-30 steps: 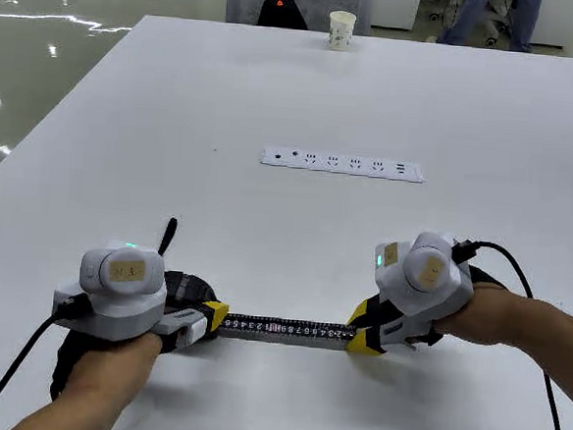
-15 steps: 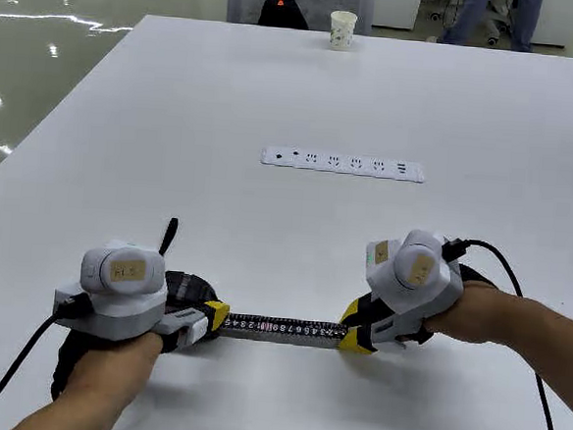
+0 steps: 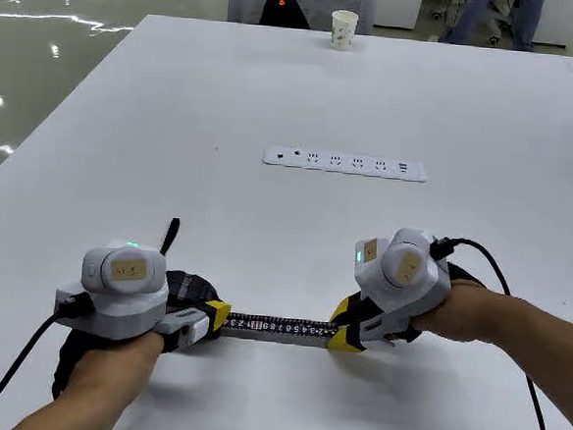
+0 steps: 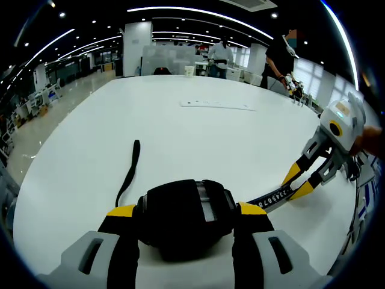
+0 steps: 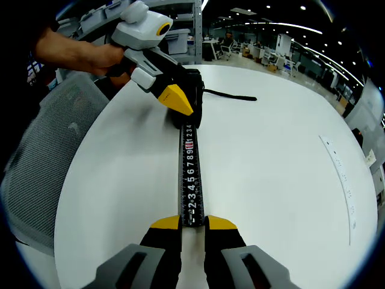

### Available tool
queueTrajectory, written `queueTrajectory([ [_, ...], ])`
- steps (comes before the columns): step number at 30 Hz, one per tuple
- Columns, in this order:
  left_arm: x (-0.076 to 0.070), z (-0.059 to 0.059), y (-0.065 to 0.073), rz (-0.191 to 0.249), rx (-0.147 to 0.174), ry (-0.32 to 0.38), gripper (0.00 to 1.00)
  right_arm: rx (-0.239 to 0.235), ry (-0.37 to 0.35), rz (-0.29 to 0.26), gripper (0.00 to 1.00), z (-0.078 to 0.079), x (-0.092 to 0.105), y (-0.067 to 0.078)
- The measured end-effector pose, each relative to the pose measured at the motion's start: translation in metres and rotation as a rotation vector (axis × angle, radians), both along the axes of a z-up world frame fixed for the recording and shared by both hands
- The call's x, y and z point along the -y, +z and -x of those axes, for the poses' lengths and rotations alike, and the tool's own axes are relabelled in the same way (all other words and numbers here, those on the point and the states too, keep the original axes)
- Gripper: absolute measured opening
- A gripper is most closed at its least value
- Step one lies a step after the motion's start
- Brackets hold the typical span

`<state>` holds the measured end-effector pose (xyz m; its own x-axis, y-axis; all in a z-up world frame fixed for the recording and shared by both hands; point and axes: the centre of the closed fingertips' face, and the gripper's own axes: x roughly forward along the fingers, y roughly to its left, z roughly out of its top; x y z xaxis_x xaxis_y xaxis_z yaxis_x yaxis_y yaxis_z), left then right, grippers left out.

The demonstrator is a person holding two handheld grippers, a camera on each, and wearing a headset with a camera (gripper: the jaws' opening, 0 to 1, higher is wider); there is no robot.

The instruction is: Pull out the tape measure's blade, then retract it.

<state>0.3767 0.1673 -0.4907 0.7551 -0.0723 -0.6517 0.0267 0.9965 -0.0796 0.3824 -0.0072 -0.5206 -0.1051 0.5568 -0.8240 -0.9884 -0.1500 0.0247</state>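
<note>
The black tape measure case (image 4: 183, 217) sits on the white table, clamped between the yellow-tipped jaws of my left gripper (image 3: 208, 318); its black wrist strap (image 4: 128, 171) trails away over the table. A short length of black blade (image 3: 277, 326) with white numbers runs along the tabletop from the case (image 5: 191, 99) to my right gripper (image 3: 339, 336). The right gripper (image 5: 193, 224) is shut on the blade's end (image 5: 191, 208). In the left gripper view the right gripper (image 4: 301, 180) holds the blade (image 4: 274, 197) at the right.
A white power strip (image 3: 345, 164) lies mid-table and a paper cup (image 3: 344, 29) stands at the far edge. A black cable (image 3: 498, 279) loops behind the right hand. A mesh chair (image 5: 42, 174) stands beside the table. People stand in the background (image 4: 222, 54).
The right gripper has moved left toward the case with the blade end held, and the exposed blade is shorter. The left gripper and case have stayed put.
</note>
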Motion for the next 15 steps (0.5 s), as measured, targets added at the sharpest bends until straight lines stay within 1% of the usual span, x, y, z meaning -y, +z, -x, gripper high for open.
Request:
queueTrajectory([
  [15, -0.001, 0.000, 0.001, 0.003, 0.000, 0.002, 0.57, -0.004, 0.008, -0.015, 0.10, 0.003, -0.016, 0.000],
])
